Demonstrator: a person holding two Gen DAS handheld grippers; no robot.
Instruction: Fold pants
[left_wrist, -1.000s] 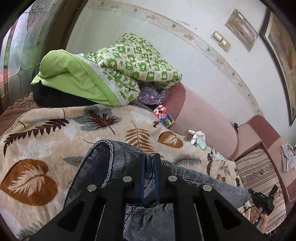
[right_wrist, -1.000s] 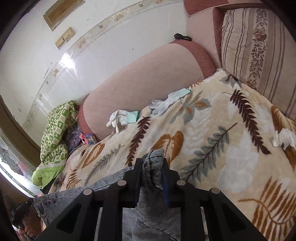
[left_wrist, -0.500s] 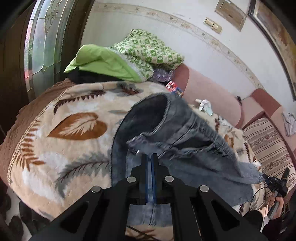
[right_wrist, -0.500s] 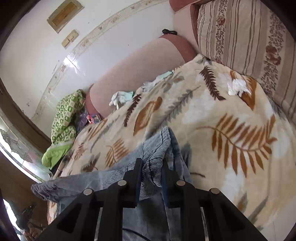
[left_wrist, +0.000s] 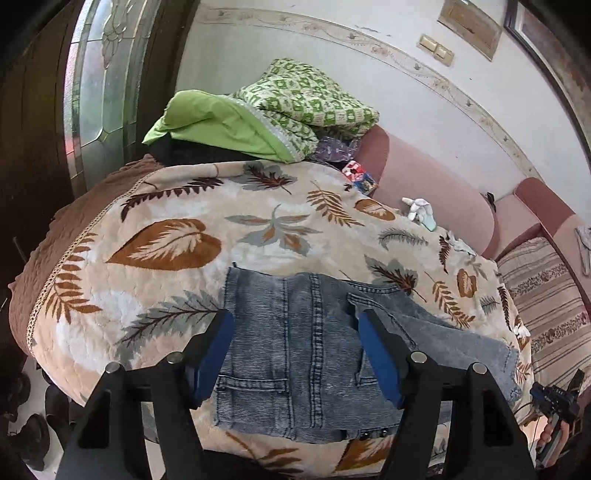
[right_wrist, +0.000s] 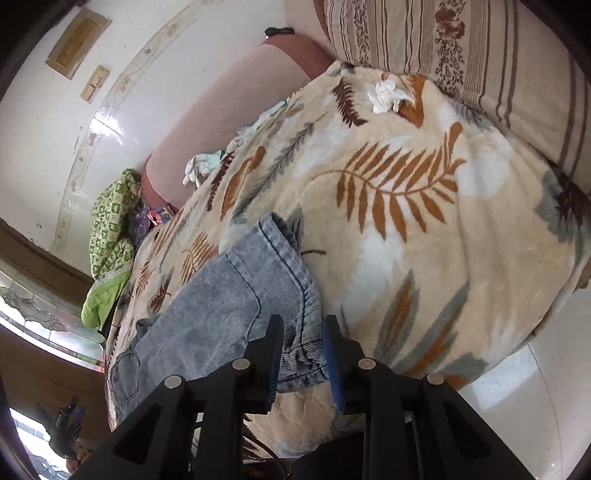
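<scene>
Folded jeans on a leaf-print blanket, seen from both wrist cameras.

The blanket (left_wrist: 177, 236) fills the middle of both frames, draped over a pink sofa (left_wrist: 436, 192) that runs along the white wall at upper right of the left view. A green quilt (left_wrist: 266, 114) is heaped at upper centre of that view. The jeans (left_wrist: 306, 347) lie flat at lower centre, near the blanket's front edge; in the right view the jeans (right_wrist: 221, 295) stretch from lower left toward centre. The left gripper (left_wrist: 295, 354) hangs above them with fingers spread wide, holding nothing. The right gripper (right_wrist: 302, 358) has its fingers close together with the hem between them; whether they pinch it cannot be told. A white glove (left_wrist: 419, 208) lies against the sofa back.
</scene>
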